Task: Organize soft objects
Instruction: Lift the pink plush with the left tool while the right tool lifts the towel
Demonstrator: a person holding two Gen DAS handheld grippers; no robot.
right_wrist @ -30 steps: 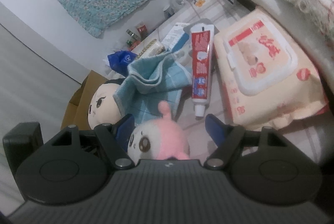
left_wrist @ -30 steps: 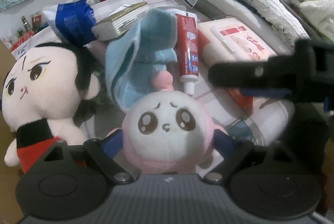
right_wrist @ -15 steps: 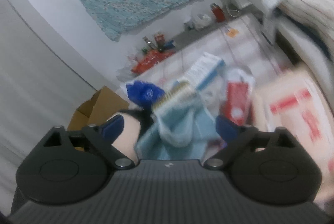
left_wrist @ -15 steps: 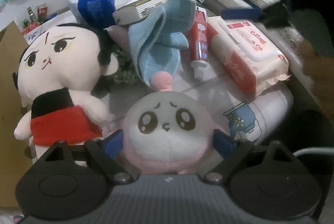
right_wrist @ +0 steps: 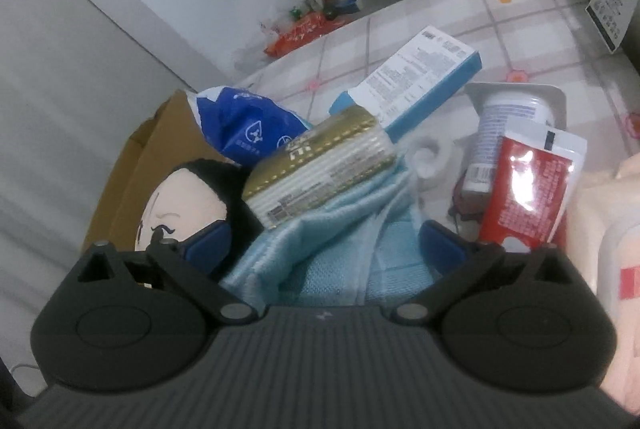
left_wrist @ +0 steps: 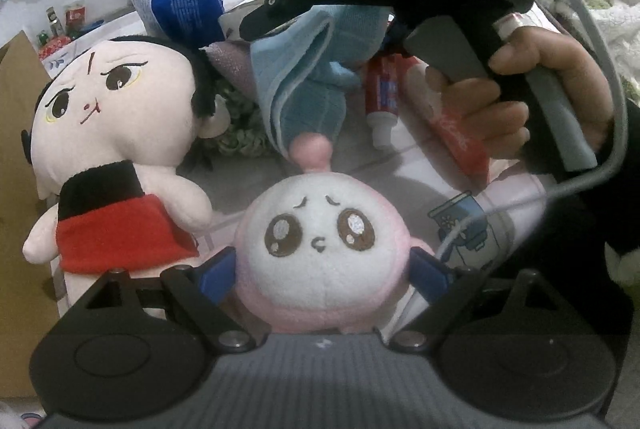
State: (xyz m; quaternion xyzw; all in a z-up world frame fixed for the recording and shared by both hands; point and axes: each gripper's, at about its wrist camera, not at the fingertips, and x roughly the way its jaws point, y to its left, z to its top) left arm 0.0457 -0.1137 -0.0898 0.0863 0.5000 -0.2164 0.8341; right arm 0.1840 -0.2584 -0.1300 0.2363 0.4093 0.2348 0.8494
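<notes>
Pink-checked bedding [right_wrist: 460,17] fills mid-frame under white walls. The left gripper [left_wrist: 320,269] clamps the pink plush [left_wrist: 320,249] at lower centre. The right gripper [right_wrist: 324,247], jaws just spread wide, straddles the blue towel [right_wrist: 340,241].

The small round pink plush [left_wrist: 320,253] had a white face with large brown eyes, a worried brow and a pink nub on top. It sat upright at the near edge of the bed, facing the left wrist camera, with a blue finger against each side. To its left, the bigger doll [left_wrist: 116,133], with black hair, a pale face and a red-and-black outfit, leaned upright with its head tilted left. Beyond the two, the light blue towel [left_wrist: 304,77] lay crumpled in a heap, one fold standing up. In the right wrist view it [right_wrist: 336,249] lay bunched nearest the camera, partly under a gold-and-white pack.
</notes>
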